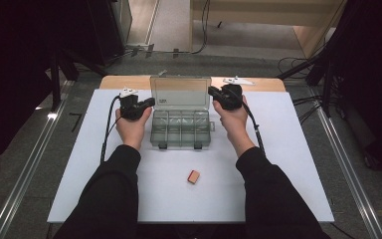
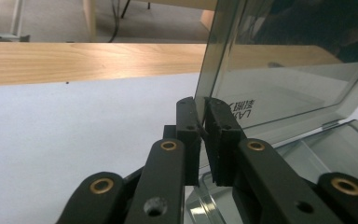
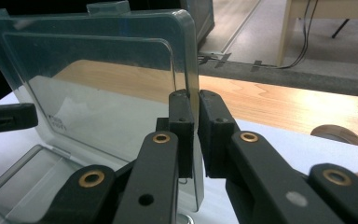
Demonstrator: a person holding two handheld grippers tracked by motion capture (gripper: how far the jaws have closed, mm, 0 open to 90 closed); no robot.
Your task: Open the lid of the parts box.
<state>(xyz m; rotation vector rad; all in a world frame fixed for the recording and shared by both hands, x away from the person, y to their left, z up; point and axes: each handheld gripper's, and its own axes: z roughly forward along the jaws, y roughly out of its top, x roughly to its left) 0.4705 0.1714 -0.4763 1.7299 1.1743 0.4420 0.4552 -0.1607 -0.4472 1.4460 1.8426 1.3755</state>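
A clear plastic compartment box [image 1: 181,128] lies on the white tabletop [image 1: 278,149] with its lid [image 1: 180,92] standing upright. My left gripper [image 1: 150,103] is at the lid's left edge. In the left gripper view its jaws [image 2: 203,116] are pressed together on that edge of the lid [image 2: 284,70]. My right gripper [image 1: 212,91] is at the lid's right edge. The right gripper view shows it [image 3: 196,112] clamped on the edge of the lid [image 3: 98,79], and a jaw of the left gripper [image 3: 9,116] shows at the far side.
A small orange-brown block [image 1: 193,177] lies on the white surface nearer the person, between the forearms. A bare wooden strip [image 1: 124,81] runs along the table's back edge, with a white piece [image 1: 238,80] on it. Beyond that are floor, cables and dark stands.
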